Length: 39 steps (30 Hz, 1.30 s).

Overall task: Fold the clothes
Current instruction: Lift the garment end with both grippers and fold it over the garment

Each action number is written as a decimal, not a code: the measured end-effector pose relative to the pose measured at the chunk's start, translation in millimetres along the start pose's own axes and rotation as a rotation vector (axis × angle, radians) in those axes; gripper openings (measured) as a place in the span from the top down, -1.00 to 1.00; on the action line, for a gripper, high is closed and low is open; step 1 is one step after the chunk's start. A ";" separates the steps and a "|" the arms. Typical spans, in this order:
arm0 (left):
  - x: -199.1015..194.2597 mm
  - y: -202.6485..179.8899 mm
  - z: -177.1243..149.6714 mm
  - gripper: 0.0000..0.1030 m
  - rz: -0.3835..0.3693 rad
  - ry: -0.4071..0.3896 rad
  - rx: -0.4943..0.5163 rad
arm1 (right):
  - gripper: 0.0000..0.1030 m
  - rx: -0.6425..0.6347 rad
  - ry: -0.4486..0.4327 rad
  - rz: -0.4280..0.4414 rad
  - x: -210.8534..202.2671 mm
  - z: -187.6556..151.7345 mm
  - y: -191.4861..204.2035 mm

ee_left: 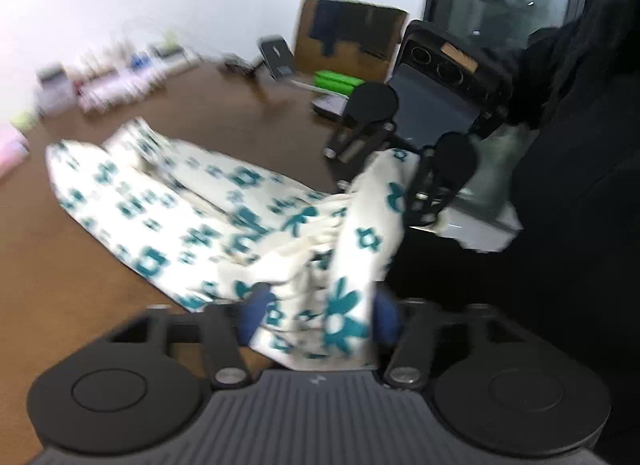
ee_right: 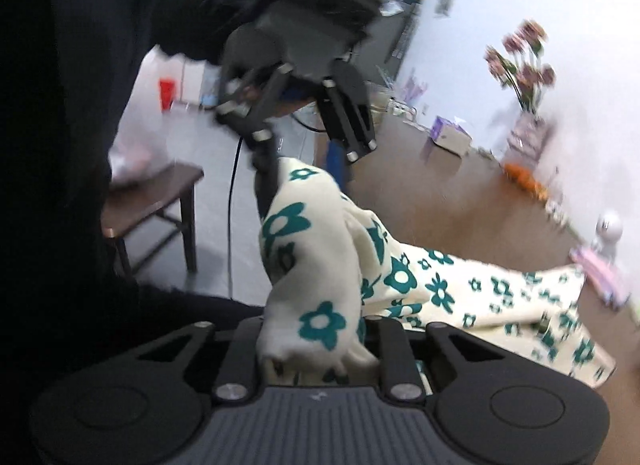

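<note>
While my left gripper [ee_left: 320, 317] and right gripper [ee_right: 316, 341] each pinch an end of the flowered garment [ee_left: 168, 209], half raised off the brown table [ee_left: 60, 265], I fear bunched cloth slipping free

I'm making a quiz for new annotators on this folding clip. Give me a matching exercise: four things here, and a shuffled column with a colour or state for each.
Things:
1. garment
2. left hand-held gripper
3. table
4. flat box near the wall

Colours or states:
A. bright green
B. shut on cloth
C. cream with teal flowers
D. dark brown wood

Pairs: 1-C, 2-B, 3-D, 4-A
</note>
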<state>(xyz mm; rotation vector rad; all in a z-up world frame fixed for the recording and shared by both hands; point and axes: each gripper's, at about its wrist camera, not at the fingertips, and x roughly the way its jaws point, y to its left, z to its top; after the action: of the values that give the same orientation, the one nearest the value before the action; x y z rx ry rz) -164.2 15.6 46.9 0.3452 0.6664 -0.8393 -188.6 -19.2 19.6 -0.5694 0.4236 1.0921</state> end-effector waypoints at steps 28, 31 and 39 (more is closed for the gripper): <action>32.0 13.8 -6.3 0.37 -0.181 -0.054 -0.033 | 0.69 0.435 -0.094 0.243 -18.0 -8.1 -63.5; 38.0 51.8 -0.9 0.38 -0.278 -0.028 -0.230 | 0.68 0.559 -0.120 0.298 -17.5 -12.2 -84.9; 46.6 103.1 4.8 -0.16 -0.240 0.004 -0.529 | -0.05 0.915 -0.204 0.131 -21.6 -33.7 -134.4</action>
<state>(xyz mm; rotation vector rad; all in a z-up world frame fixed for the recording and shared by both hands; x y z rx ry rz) -59.7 51.5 22.1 -0.2150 0.9146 -0.8532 -76.1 -101.5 35.5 0.3780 0.7219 0.9429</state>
